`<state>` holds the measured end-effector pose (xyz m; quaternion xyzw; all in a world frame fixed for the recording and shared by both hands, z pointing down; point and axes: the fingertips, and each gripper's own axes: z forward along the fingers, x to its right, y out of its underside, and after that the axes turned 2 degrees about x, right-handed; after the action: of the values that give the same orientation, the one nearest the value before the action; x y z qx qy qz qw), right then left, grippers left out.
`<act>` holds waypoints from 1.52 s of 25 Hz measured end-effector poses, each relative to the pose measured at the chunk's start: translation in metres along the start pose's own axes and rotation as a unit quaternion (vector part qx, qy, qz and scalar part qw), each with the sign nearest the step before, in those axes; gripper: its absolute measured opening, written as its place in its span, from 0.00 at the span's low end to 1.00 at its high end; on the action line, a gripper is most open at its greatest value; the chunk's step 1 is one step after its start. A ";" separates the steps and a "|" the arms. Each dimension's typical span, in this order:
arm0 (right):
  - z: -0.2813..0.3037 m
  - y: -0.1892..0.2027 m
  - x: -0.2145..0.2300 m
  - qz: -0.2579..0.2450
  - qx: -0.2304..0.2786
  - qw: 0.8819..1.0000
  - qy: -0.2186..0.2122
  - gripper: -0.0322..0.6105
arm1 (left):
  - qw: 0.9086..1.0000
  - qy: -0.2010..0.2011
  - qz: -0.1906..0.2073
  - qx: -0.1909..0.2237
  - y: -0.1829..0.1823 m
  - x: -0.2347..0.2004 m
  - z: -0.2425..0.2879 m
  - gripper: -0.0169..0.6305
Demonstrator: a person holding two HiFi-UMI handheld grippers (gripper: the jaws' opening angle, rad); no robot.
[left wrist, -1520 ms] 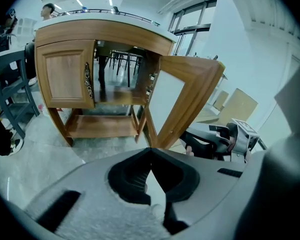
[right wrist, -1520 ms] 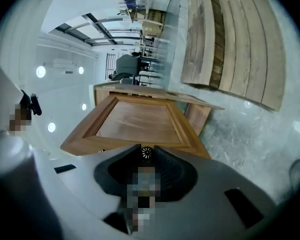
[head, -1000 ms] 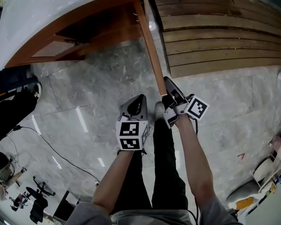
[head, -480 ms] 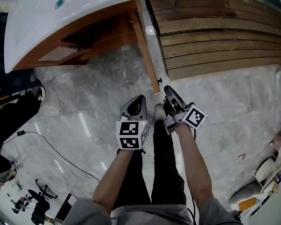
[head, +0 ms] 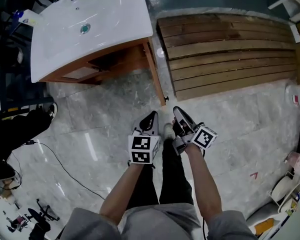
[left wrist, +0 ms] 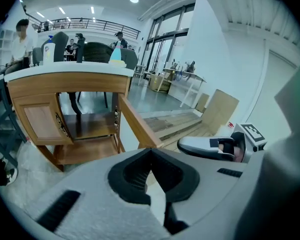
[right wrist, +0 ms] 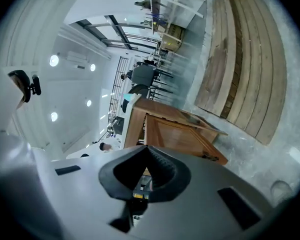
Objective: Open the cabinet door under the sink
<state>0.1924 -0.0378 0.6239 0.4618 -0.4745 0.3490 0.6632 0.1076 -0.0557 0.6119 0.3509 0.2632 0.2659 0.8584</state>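
1. The wooden platform (head: 230, 49) fills the far right, and its right end is cut off by the edge of the head view.
2. The sink (head: 90, 29) tops the cabinet (head: 115, 64) at the far left. The inside shelves show, though the back is dim.
3. The cabinet door (head: 155, 76) stands swung out toward the person, edge-on from above. I judge the opening done (or nearly). The next move calls only for staying clear, or a push wider.
4. The left gripper (head: 151, 118) and right gripper (head: 177, 112) hang near the legs, apart from the door. Each has its jaws pressed together on nothing.
5. The knob (head: 166, 100) at the door's near edge is too small to make out.
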 end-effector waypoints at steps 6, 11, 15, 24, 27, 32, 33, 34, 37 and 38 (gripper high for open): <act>-0.007 -0.015 -0.066 -0.042 0.002 0.999 -0.012 0.06 | 1.000 0.007 0.007 0.028 -0.045 0.022 -0.036 0.04; -0.016 -0.029 -0.114 -0.085 0.011 0.996 -0.020 0.06 | 0.998 0.005 0.014 0.058 -0.087 0.032 -0.069 0.04; -0.024 -0.036 -0.149 -0.108 0.018 0.994 -0.030 0.06 | 0.997 0.001 0.021 0.079 -0.111 0.038 -0.093 0.04; -0.034 -0.040 -0.211 -0.147 0.018 0.987 -0.060 0.06 | 0.993 0.002 0.030 0.118 -0.146 0.052 -0.136 0.04; -0.037 -0.042 -0.232 -0.174 0.015 0.982 -0.067 0.06 | 0.991 0.004 0.035 0.129 -0.157 0.057 -0.149 0.04; -0.036 -0.046 -0.277 -0.250 0.007 0.965 -0.081 0.06 | 0.986 0.013 0.048 0.158 -0.186 0.065 -0.174 0.04; -0.037 -0.045 -0.287 -0.270 0.005 0.959 -0.084 0.06 | 0.985 0.016 0.054 0.165 -0.193 0.069 -0.180 0.04; -0.038 -0.045 -0.298 -0.292 0.003 0.953 -0.086 0.06 | 0.983 0.019 0.059 0.172 -0.200 0.072 -0.186 0.04; -0.039 -0.044 -0.328 -0.355 -0.001 0.931 -0.090 0.06 | 0.978 0.027 0.071 0.195 -0.222 0.080 -0.206 0.04; -0.039 -0.044 -0.338 -0.372 0.000 0.924 -0.092 0.06 | 0.976 0.030 0.073 0.203 -0.230 0.082 -0.212 0.04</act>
<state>0.1402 -0.0234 0.2851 0.6353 -0.3275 0.0327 0.6986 0.0938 -0.0457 0.2893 0.5280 0.3106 0.2790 0.7395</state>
